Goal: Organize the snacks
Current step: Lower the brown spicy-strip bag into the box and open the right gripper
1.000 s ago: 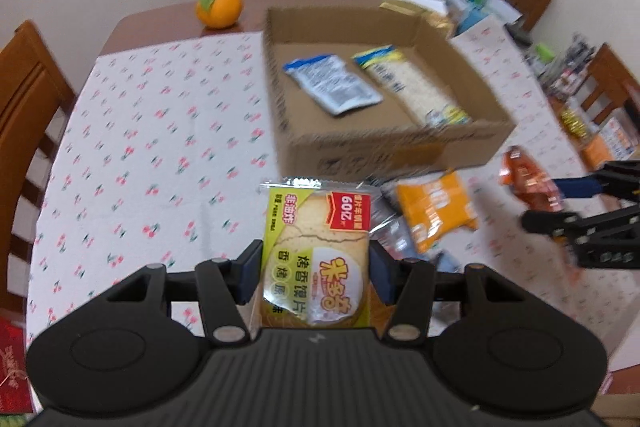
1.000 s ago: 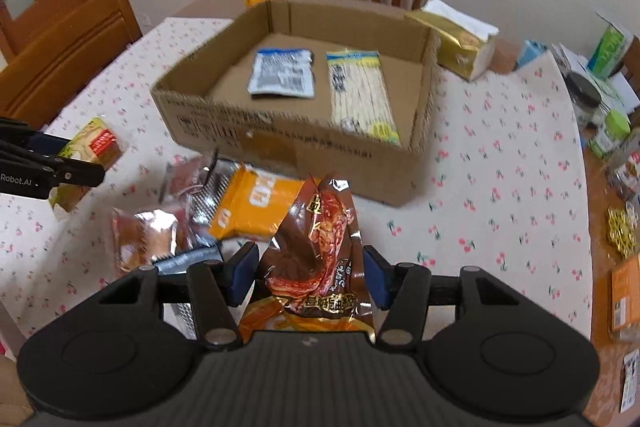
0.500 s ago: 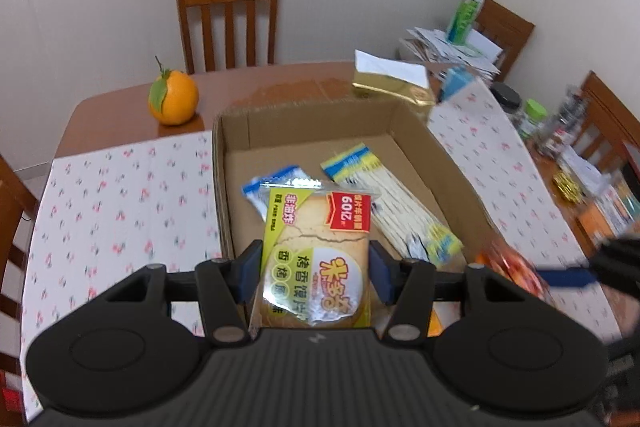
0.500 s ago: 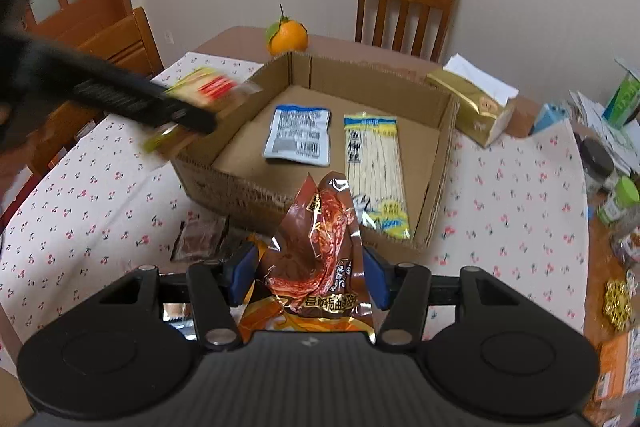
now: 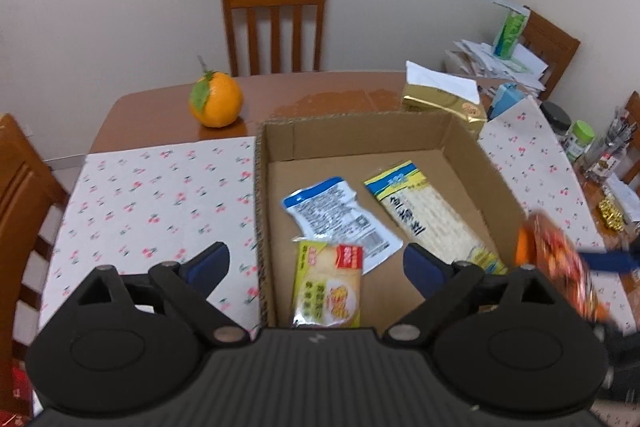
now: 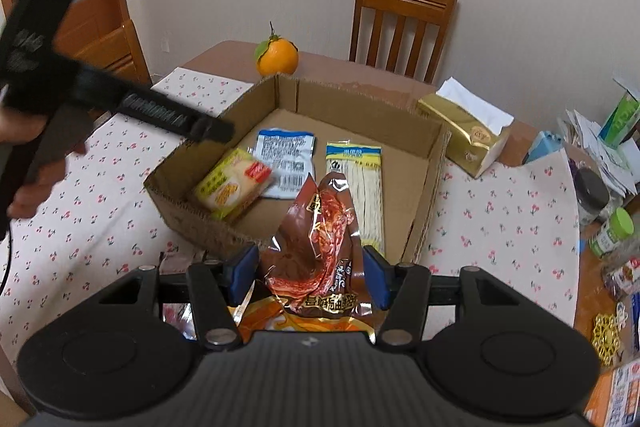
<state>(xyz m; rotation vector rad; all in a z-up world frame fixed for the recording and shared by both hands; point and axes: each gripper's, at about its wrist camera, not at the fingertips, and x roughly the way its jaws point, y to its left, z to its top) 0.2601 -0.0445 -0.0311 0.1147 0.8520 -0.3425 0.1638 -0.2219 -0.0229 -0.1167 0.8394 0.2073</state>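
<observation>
While the left gripper (image 5: 316,263) hangs with jaws spread above the yellow cracker pack (image 5: 328,287) lying in the cardboard box (image 5: 360,135), the right gripper (image 6: 310,277) clamps the brown snack pouch (image 6: 320,231); release it low over bare cardboard.

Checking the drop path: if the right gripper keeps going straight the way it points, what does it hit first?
The right gripper, shut on the brown packet, points over the box's near wall. Going straight, it would probably meet the noodle pack on the box floor first, though depth is unclear.
</observation>
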